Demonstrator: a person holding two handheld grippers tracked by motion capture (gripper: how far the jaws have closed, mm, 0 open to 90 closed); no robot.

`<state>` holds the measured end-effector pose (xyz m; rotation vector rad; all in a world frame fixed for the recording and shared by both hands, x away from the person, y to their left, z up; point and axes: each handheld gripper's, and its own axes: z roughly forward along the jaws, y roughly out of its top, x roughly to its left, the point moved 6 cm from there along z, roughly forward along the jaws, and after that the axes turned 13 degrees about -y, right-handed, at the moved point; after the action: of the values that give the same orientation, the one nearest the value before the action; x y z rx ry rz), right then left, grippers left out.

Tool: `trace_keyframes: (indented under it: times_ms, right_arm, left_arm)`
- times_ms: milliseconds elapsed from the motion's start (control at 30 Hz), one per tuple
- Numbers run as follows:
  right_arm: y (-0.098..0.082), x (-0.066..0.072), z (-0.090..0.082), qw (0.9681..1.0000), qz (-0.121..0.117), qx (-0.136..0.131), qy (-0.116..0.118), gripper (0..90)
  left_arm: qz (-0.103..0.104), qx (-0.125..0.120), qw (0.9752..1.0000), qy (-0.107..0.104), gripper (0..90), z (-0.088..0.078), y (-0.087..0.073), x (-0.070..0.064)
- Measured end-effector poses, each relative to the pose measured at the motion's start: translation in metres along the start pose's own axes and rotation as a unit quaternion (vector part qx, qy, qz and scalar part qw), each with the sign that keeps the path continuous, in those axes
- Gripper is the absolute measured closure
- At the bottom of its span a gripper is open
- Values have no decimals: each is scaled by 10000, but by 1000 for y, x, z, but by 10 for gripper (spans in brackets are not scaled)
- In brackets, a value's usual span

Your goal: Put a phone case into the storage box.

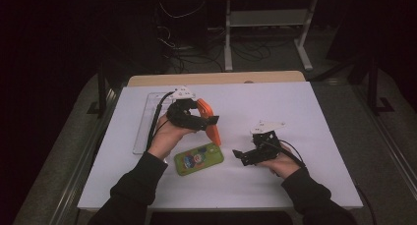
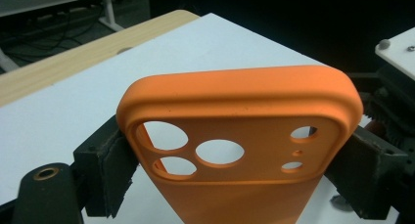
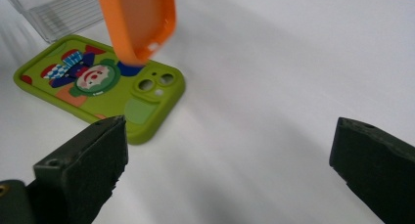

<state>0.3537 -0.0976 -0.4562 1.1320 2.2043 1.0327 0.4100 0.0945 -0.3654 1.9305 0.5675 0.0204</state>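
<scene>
Right gripper (image 1: 239, 155) sits nearest, low at the right of the white table (image 1: 305, 112), jaws spread wide with nothing between them; in the right gripper view just bare tabletop shows in the gap. Its nose points left toward the green phone case (image 1: 199, 159), which lies flat on the table, printed side up, between the two hands and apart from both grippers. Same case in the right gripper view (image 3: 105, 84), camera cutouts at its near right corner. Beyond it, the left gripper (image 1: 212, 120) is clamped on the orange phone case (image 1: 210, 126), held off the table on edge, lower end hanging just above the green case's far end. Left gripper view: the pads press both long sides of the orange case (image 2: 235, 150) near its camera-cutout end. Farther back left, a clear plastic tray (image 1: 147, 119) lies flat on the table behind the left hand (image 1: 167, 136).
</scene>
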Motion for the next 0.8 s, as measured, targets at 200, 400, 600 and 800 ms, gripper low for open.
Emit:
trace_keyframes:
  times_ms: [200,400,600,800]
  right_arm:
    - [-8,-11,-9,9999,98,-11,-72,1]
    - [-17,-20,-18,9999,101,-24,-138,1]
    - [-26,-25,-23,9998,71,25,-170,1]
    - [-33,-30,-30,9997,59,27,-218,1]
  left_arm:
    - [-35,-89,9999,128,142,-12,8,10]
    - [5,-123,9996,270,142,-23,22,19]
    - [91,-95,9988,472,143,-37,36,32]
    - [128,-135,9970,745,143,-52,50,45]
